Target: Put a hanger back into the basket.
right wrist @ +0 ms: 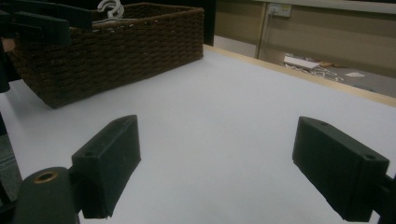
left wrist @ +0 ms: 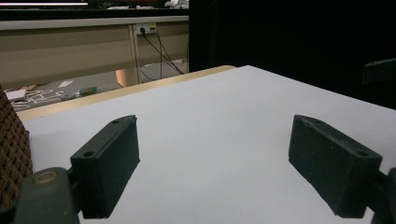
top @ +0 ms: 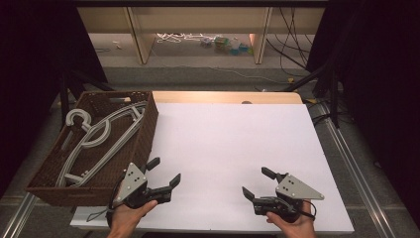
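Left tool (top: pixel 166 172) and right tool (top: pixel 257 182) both wide, empty, over white table (top: pixel 233 144), wicker basket (top: pixel 144 130) at left

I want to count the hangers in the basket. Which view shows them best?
The high view: it looks down into the basket, showing the grey hangers lying inside. The right gripper view shows just a hook tip above the rim; the left gripper view catches just the basket's wall.

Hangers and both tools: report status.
Left tool open, empty, beside the basket. Right tool open, empty, over bare white table. Grey hangers in the basket, untouched. Nothing in the way.
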Demonstrator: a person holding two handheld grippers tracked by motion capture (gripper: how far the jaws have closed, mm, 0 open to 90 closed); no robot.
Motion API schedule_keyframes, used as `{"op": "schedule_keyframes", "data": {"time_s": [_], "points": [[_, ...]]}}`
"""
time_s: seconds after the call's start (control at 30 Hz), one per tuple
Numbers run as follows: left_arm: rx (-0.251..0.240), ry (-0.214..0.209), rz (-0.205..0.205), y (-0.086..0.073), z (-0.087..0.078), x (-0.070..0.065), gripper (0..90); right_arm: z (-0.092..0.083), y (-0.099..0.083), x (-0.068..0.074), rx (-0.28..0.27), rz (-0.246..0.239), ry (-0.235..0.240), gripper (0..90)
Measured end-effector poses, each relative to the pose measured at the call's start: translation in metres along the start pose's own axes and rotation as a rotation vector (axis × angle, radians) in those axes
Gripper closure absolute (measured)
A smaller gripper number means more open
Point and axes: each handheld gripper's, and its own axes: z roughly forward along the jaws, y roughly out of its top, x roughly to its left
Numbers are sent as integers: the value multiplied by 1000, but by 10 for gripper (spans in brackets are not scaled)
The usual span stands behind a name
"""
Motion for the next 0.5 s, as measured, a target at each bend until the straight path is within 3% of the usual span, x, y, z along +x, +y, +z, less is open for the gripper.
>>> {"op": "schedule_keyframes", "data": {"time_s": [0.5], "points": [[3,-5,2,-1,3,0,160,0,0,-1,7,-7,-10,161]]}}
